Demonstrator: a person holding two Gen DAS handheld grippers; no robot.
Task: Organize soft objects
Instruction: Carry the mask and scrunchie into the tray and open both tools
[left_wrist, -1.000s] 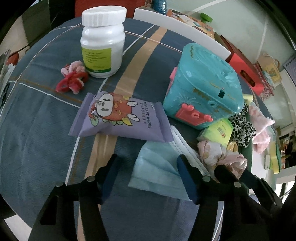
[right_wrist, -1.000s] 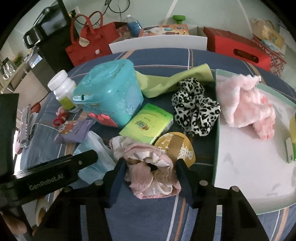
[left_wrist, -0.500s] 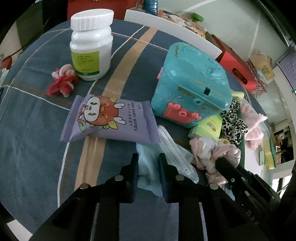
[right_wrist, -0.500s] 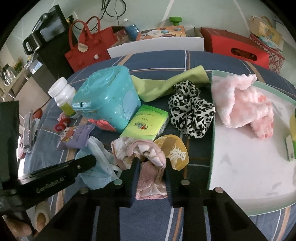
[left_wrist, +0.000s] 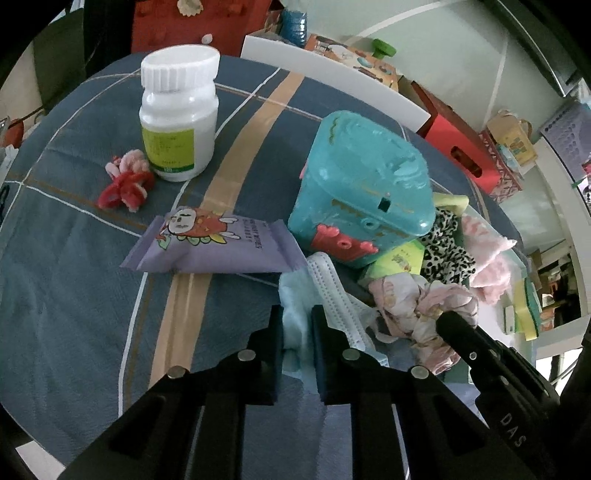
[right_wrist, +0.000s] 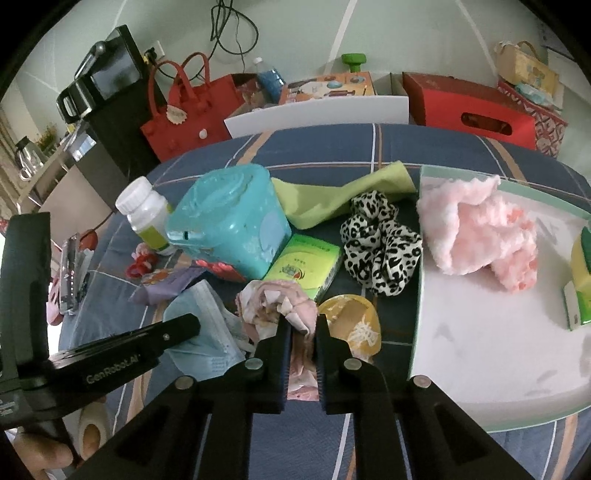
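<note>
A light blue face mask (left_wrist: 328, 280) lies on the blue checked tablecloth. My left gripper (left_wrist: 297, 314) has a bunched fold of it between its pads, and its jaws are closing. Just to the right lies a pale pink floral scrunchie (right_wrist: 269, 299), and my right gripper (right_wrist: 303, 325) is shut on its near edge. A leopard-print scrunchie (right_wrist: 380, 243) and a green cloth (right_wrist: 332, 199) lie further back. On the right, a white tray (right_wrist: 480, 350) holds a fluffy pink cloth (right_wrist: 476, 229).
A teal plastic box (right_wrist: 229, 221) stands behind both grippers, with a green tissue pack (right_wrist: 303, 266) and a yellow round pouch (right_wrist: 354, 325) beside it. A white pill bottle (left_wrist: 177, 118), a red-pink hair tie (left_wrist: 125, 181) and a purple wipes pack (left_wrist: 214, 243) lie to the left.
Both grippers went from wide open to closed: the left one gathered the face mask, the right one pinched the pink floral scrunchie. The right gripper rose slightly.
</note>
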